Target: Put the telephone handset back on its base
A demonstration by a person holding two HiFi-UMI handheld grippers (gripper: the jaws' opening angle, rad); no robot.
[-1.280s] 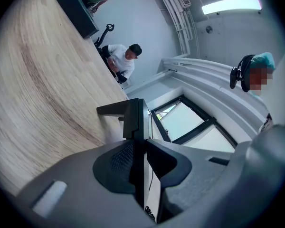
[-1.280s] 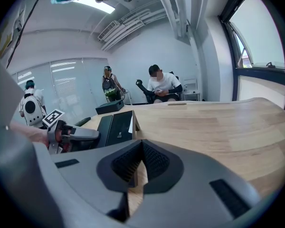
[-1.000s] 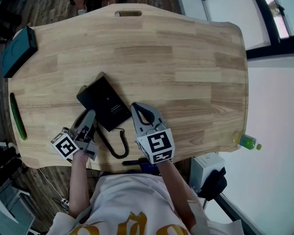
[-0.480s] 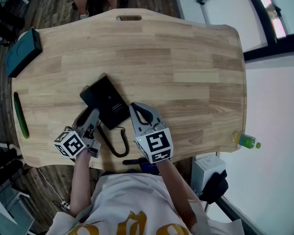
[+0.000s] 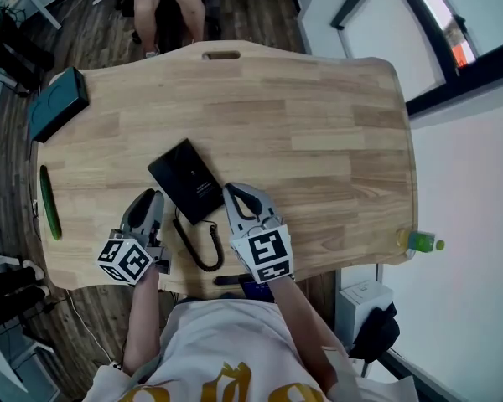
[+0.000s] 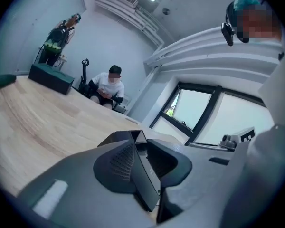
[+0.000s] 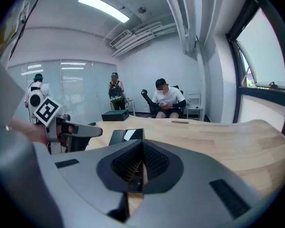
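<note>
Wooden table [image 5: 318, 141]. Black telephone base [image 5: 198, 177] flat at mid-left, handset [image 7: 116, 137] seated along its left side. Coiled cord [image 5: 199, 249] looped from near end toward table edge, between both tools. Left gripper [image 5: 152, 198] just beside base's left edge, jaws closed together, nothing held. Right gripper [image 5: 230, 191] close by base's near right corner, contact not resolved; jaws pressed tip to tip, empty.

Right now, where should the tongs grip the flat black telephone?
Probably across the flat black telephone's long sides at its near end, coming from the near side: it lies flat and narrow, that end closest. Stay clear of the black coiled cord.
</note>
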